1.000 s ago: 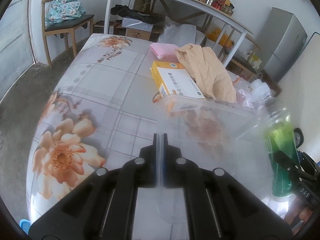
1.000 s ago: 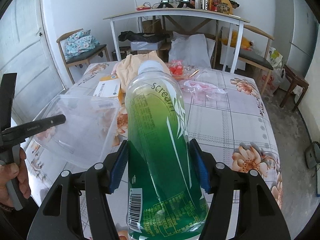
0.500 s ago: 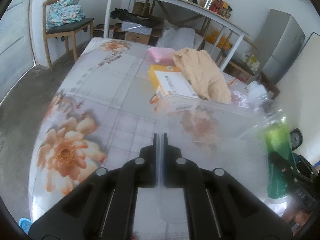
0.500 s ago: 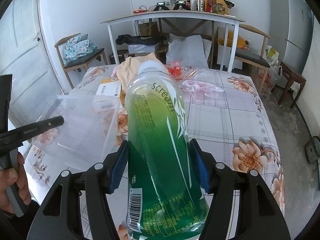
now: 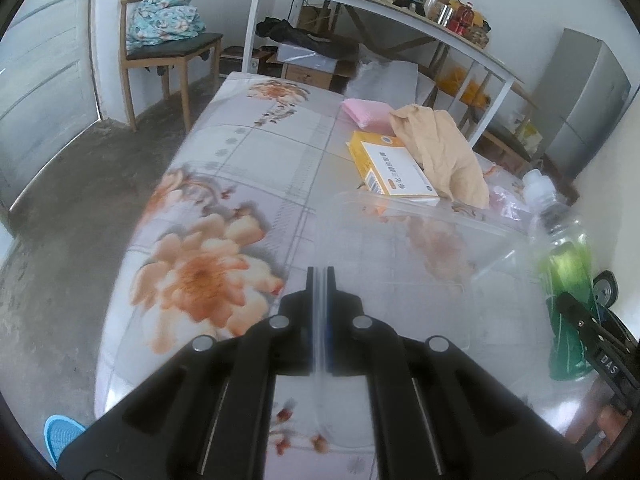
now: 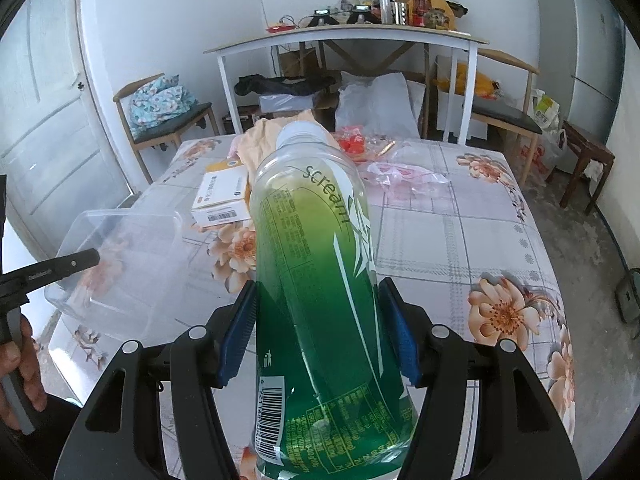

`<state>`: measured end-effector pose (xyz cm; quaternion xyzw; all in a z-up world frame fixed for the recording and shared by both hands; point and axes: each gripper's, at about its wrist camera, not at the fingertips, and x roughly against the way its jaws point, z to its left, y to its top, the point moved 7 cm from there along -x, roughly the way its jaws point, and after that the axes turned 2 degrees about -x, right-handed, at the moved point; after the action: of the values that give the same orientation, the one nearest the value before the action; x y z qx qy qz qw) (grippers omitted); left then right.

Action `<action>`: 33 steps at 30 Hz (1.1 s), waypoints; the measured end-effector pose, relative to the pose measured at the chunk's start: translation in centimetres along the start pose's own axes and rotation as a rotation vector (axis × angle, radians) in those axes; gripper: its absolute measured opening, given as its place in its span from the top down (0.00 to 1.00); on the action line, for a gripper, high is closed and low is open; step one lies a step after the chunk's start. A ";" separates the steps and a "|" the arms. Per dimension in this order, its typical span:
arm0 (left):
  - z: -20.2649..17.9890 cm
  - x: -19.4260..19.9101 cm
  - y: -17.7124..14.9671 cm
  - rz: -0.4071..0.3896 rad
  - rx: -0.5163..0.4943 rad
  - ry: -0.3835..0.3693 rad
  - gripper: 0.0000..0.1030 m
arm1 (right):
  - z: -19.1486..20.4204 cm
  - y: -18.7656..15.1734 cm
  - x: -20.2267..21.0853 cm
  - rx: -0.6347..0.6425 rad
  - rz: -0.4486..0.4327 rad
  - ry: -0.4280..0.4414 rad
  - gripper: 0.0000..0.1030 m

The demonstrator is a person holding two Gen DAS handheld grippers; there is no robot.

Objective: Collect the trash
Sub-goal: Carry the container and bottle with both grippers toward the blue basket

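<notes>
My left gripper [image 5: 319, 274] is shut on the thin rim of a clear plastic food container [image 5: 420, 256], held up above the floral tablecloth. The same clear container [image 6: 120, 264] shows at the left of the right wrist view, with the left gripper's finger [image 6: 76, 259] on its edge. My right gripper [image 6: 318, 312] is shut on a green plastic bottle [image 6: 320, 280] with a white cap; the blue pads press its sides. That green bottle [image 5: 566, 272] stands at the right edge of the left wrist view.
On the table [image 6: 460, 232] lie a yellow-and-white box [image 5: 394, 170], a tan cloth [image 5: 440, 148], a pink pad [image 5: 366, 110] and crumpled plastic wrap with red bits [image 6: 400, 170]. Chairs, a white bench table [image 6: 344, 38] and a fridge stand behind.
The left gripper has moved back and slightly up with the clear container, so more of the table shows. The right gripper and bottle stay nearly still.
</notes>
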<state>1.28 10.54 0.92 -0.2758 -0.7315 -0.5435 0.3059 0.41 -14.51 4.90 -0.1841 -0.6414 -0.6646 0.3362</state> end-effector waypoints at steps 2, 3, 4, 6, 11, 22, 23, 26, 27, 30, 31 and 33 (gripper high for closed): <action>0.4 0.7 0.1 -0.004 0.005 0.005 0.98 | 0.2 0.1 0.3 0.001 -0.008 0.007 0.42; 0.6 1.3 0.2 -0.011 0.005 0.010 0.98 | 0.2 0.1 0.4 0.001 -0.012 0.008 0.42; 0.7 1.7 0.3 -0.016 0.004 0.015 0.98 | 0.2 0.2 0.5 0.002 -0.015 0.009 0.42; 1.0 2.8 0.6 -0.031 0.003 0.023 0.98 | 0.4 0.2 0.7 0.004 -0.024 0.014 0.42; 1.7 5.2 0.9 -0.059 0.002 0.039 0.98 | 0.9 0.2 1.1 0.001 -0.032 0.030 0.42; 6.9 10.0 -0.1 -0.085 0.075 0.079 0.98 | 2.6 -0.2 0.9 0.029 -0.028 0.045 0.42; 7.9 10.6 -0.4 -0.084 0.086 0.091 0.98 | 2.6 -0.2 0.8 0.030 -0.027 0.045 0.42; 11.1 12.5 -1.3 -0.086 0.124 0.135 0.98 | 2.9 -0.2 0.7 0.037 -0.023 0.046 0.42; 12.5 13.3 -1.7 -0.089 0.135 0.160 0.98 | 3.0 -0.3 0.6 0.039 -0.020 0.047 0.42; 16.1 15.2 -2.8 -0.089 0.165 0.225 0.98 | 3.3 -0.4 0.4 0.044 -0.015 0.048 0.42; 17.6 16.0 -3.6 -0.083 0.178 0.252 0.98 | 3.4 -0.5 0.4 0.047 -0.014 0.049 0.42; 19.9 17.2 -4.9 -0.074 0.199 0.296 0.98 | 3.8 -0.6 0.5 0.056 -0.014 0.055 0.42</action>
<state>-16.61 29.72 6.26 -0.1341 -0.7384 -0.5138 0.4157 -1.05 -10.89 5.27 -0.1519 -0.6515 -0.6537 0.3538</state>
